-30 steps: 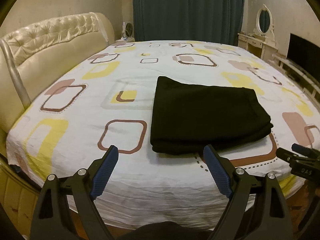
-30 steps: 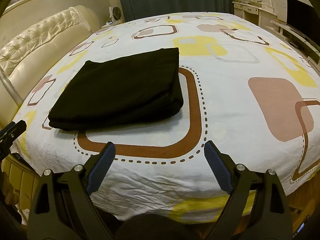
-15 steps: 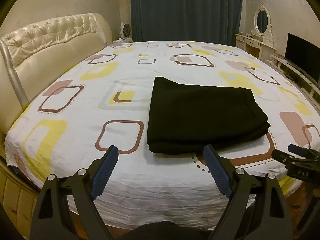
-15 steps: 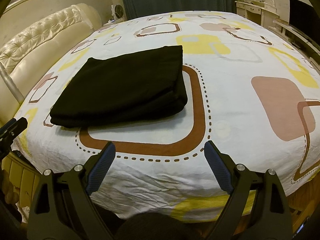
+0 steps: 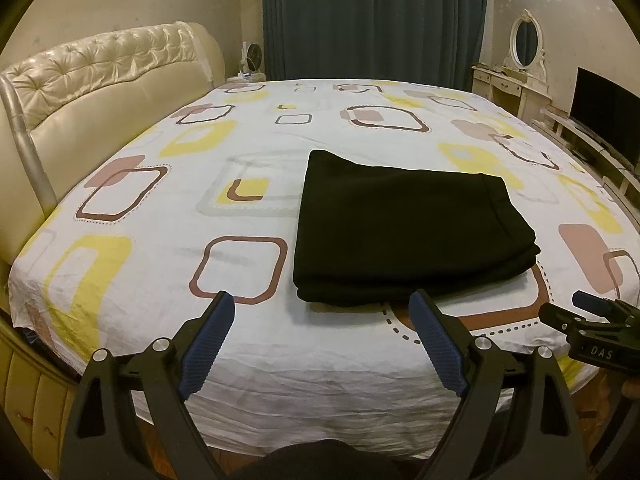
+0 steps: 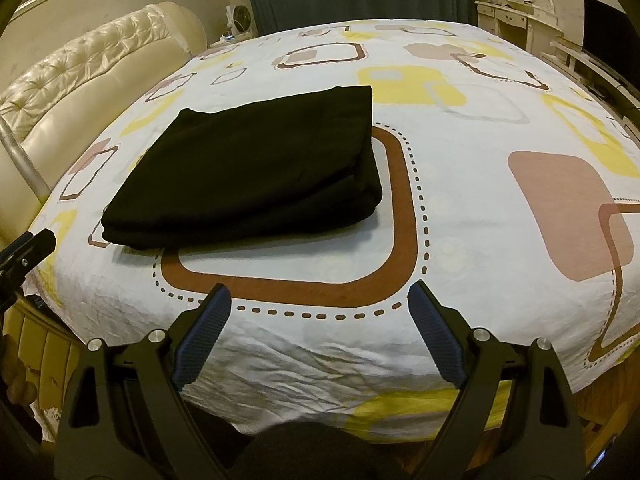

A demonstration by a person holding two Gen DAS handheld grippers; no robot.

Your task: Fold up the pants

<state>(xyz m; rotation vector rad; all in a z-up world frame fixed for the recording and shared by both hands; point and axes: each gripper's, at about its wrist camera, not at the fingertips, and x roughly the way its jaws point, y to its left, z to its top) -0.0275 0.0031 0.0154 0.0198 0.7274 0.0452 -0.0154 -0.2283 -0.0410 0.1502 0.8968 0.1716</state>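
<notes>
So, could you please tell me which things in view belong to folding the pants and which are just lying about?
Part of the job:
- black pants, folded in a stack
- bed they lie on
- left tongs, open
- right tongs, open

Just there:
- headboard
- curtain
- small fan
- dresser mirror
- TV

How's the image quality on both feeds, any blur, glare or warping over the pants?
Left wrist view: sharp, dim warm light, pants read as a near-featureless black block; bed edges bow from the fisheye. Right wrist view: same warping, glare on the headboard.
</notes>
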